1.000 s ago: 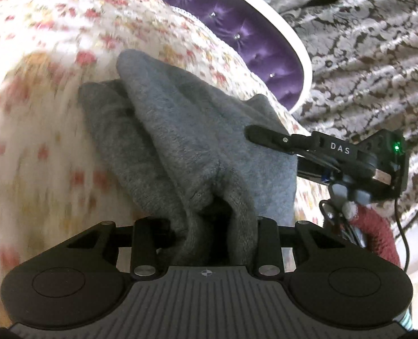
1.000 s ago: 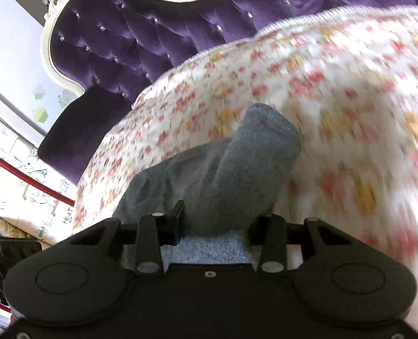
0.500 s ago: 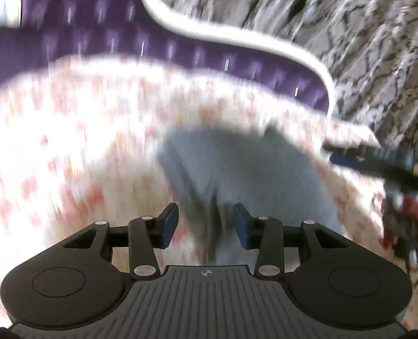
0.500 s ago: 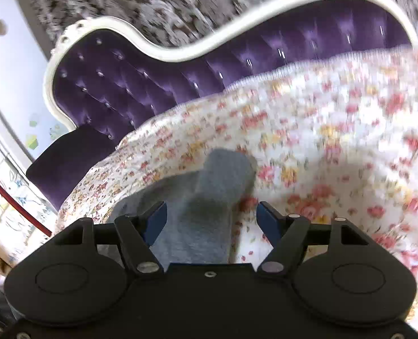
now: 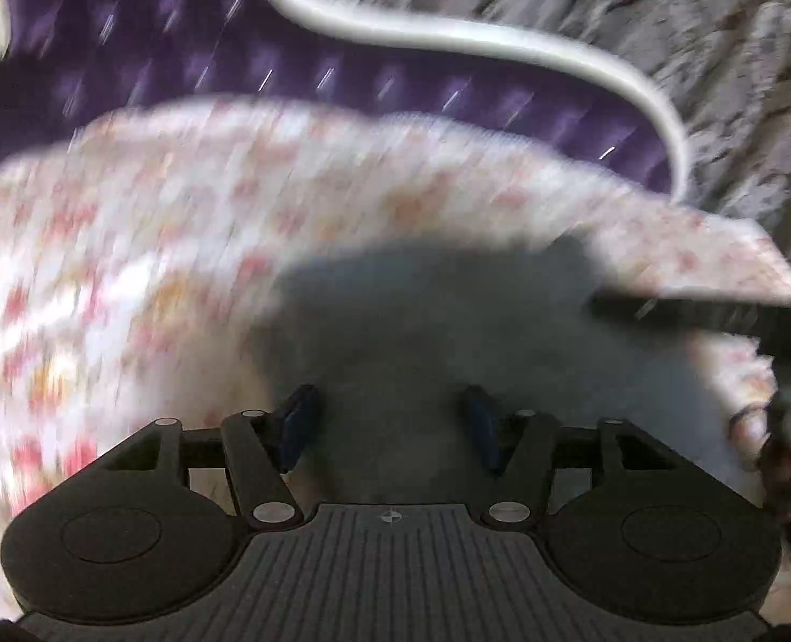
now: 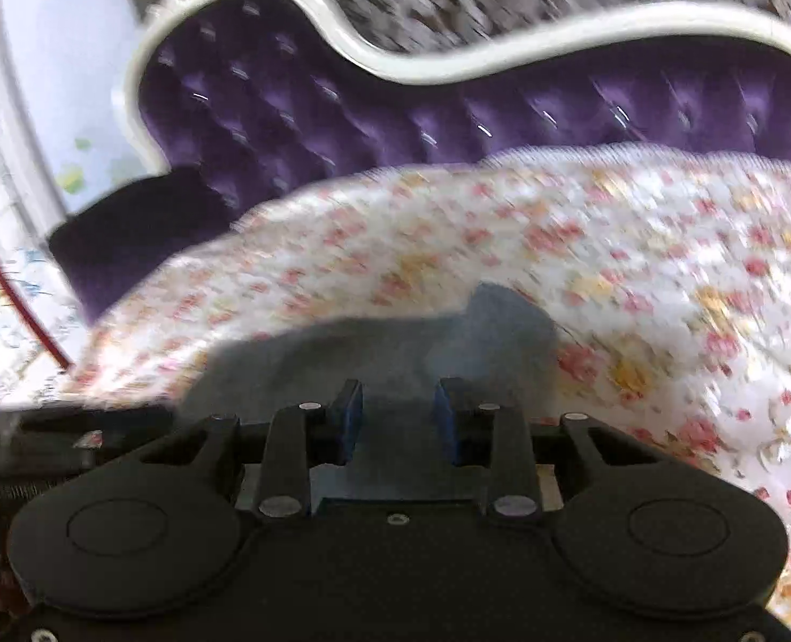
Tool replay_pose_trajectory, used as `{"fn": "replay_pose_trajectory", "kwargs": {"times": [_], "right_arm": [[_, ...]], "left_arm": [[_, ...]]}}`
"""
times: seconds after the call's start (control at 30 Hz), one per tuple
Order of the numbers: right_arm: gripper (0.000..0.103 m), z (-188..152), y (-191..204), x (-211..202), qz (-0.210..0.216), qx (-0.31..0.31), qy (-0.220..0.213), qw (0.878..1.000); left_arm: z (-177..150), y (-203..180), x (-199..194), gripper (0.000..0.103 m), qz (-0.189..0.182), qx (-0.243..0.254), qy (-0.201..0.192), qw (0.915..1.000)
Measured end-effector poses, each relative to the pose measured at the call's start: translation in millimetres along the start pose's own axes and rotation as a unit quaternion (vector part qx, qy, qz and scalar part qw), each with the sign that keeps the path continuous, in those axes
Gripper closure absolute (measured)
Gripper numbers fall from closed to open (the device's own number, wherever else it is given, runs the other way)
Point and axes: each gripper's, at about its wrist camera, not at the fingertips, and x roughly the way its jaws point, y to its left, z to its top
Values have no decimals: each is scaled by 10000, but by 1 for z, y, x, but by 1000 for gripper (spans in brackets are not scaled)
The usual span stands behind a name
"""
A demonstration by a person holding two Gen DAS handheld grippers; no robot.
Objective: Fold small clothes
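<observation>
- left wrist view: the grey garment (image 5: pixel 448 321) lies on the floral bedspread (image 5: pixel 128 278), with the purple tufted headboard (image 5: pixel 181 53) beyond it. everything here is smeared by motion, so folds and edges cannot be made out.
- the left tongs (image 5: pixel 390 422) are opening; the blue pads (image 5: pixel 296 417) stand apart on either side of the garment's near edge. grey cloth sits in the gap, but neither pad appears to press on it.
- to the right of the garment, the dark arm of the other tool (image 5: pixel 716 315) reaches in over the cloth.
- right wrist view: the same garment (image 6: pixel 395 353) lies on the bedspread (image 6: pixel 609 267) in front of the headboard (image 6: pixel 448 107), with a raised hump at the end nearer the headboard.
- the right tongs (image 6: pixel 398 417) are closing with the garment's near edge between the pads (image 6: pixel 350 417). blur hides whether they have the cloth pinched yet; a narrow gap seems to remain.
- step in hand, as a judgement: between folds. the left side looks to have let go of the cloth, and the right side is taking a fresh hold on the near edge.
- next move: the right grip should close fully on the edge, and the left needs a matching hold beside it. then both can lift and carry that edge toward the headboard end, laying it flat over the hump without dragging the bedspread.
</observation>
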Motion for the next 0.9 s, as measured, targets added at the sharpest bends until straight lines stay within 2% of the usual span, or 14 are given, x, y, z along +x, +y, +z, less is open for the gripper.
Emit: {"fn": "replay_pose_trajectory", "kwargs": {"times": [0.07, 0.1, 0.17, 0.2, 0.23, 0.3, 0.37, 0.4, 0.43, 0.47, 0.5, 0.53, 0.7, 0.9], "right_arm": [[64, -3, -16, 11, -261, 205, 104, 9994], [61, -4, -24, 15, -414, 335, 154, 9985], [58, -5, -39, 16, -426, 673, 111, 9968], [55, -6, -43, 13, -443, 783, 74, 9959], [51, -6, -44, 9, -508, 817, 29, 9954], [50, -5, -40, -2, -624, 740, -106, 9952], [38, -6, -36, -18, -617, 707, -261, 9952], [26, -6, -32, -28, -607, 670, -362, 9952], [17, -6, -26, -37, -615, 607, -462, 9952], [16, -6, -20, -47, -617, 526, -559, 9951], [10, -7, -12, -57, -599, 443, -642, 9952], [0, -8, -7, -64, -577, 392, -701, 9951], [0, -24, 24, -104, -332, 320, -940, 9945], [0, -57, 57, -134, -355, 358, -944, 9943]], "left_arm": [[-8, 13, -2, 41, -168, -328, -56, 9993], [-8, 13, -4, 41, -151, -311, -62, 9994], [-7, 10, -8, 35, -28, -206, -62, 9998], [-7, 9, -10, 28, 42, -186, -59, 9998], [-6, 10, -11, 25, 48, -210, -65, 9997], [-5, 11, -13, 23, 13, -339, -19, 9994], [-4, 12, -20, 8, 66, -437, -9, 9990], [-6, 12, -26, 0, 144, -439, -48, 9989], [-7, 11, -28, 0, 202, -427, -108, 9988], [-7, 10, -33, 0, 269, -411, -159, 9987], [-9, 8, -41, 0, 331, -380, -209, 9985], [-9, 6, -46, 0, 384, -339, -249, 9984], [-14, -14, -84, 0, 764, 59, -636, 9950], [-30, -32, -114, 0, 677, 214, -792, 9943]]}}
